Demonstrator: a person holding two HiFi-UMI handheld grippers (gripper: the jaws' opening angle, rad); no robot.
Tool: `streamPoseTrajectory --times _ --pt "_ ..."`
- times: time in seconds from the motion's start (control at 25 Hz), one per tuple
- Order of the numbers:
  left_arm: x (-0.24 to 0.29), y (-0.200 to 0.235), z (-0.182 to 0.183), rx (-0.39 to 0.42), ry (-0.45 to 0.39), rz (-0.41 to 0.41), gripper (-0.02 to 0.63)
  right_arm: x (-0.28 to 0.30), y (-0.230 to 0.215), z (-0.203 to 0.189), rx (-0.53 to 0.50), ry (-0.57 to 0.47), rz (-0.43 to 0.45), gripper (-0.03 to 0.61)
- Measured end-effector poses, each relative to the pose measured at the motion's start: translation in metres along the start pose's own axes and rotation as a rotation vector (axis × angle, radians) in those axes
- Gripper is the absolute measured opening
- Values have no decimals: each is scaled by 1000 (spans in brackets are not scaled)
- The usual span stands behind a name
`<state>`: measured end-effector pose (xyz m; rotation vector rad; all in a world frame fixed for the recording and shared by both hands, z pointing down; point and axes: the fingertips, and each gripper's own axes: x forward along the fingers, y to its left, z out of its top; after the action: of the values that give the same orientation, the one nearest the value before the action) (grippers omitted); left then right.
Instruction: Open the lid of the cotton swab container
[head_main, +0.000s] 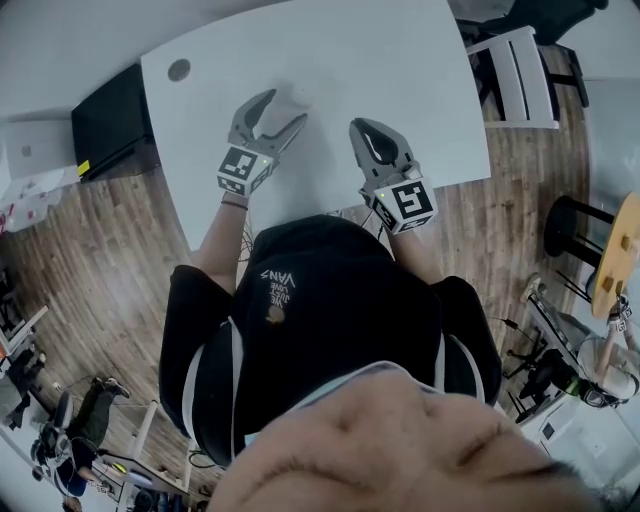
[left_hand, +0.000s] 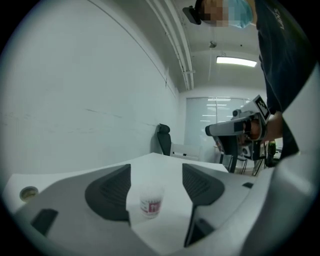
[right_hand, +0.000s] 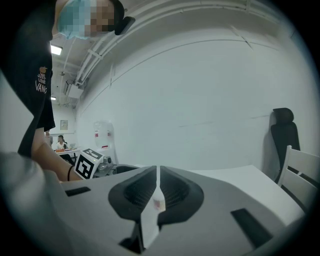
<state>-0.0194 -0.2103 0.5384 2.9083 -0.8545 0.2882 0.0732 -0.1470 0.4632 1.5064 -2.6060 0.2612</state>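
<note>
A small, pale cotton swab container (left_hand: 150, 201) stands upright on the white counter (head_main: 400, 60). It carries a red label, but the print on it is too small to read. Its top is pale and blurred, so the lid cannot be told apart from the body.

The left gripper (left_hand: 156, 182) is wide open. Its two dark pads stand on either side of the container without touching it, and the container sits in the gap, a little beyond the tips. In the head view the container shows as a pale shape right at the tips of this gripper.

The right gripper (right_hand: 156, 186) is to the right of the container and apart from it. It is closed, with only a thin slit between its pads, and it holds nothing. A sliver of the red label shows through that slit. Each gripper bears a cube of black-and-white square markers.

The person (head_main: 330, 320) leaning over the counter wears a black shirt with "VANS" printed on it in pale letters. The smaller lines beside that word cannot be read.

A round grey grommet (head_main: 179, 70) is set in the counter to the left of the container, well apart from it. A black office chair (left_hand: 162, 139) stands beyond the container, past the counter's far edge.
</note>
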Motion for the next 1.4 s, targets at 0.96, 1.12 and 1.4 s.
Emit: streamPoseTrajectory --times 0.96,1.12,1.4 --pt "54 8 -73 -5 143 -54 328 8 -11 -15 19 53 -10 12" --pt "59 6 -80 -3 166 -59 328 6 -12 -17 23 58 -13 12" --pt "71 4 -89 11 196 -65 328 2 -17 -20 29 61 -27 12"
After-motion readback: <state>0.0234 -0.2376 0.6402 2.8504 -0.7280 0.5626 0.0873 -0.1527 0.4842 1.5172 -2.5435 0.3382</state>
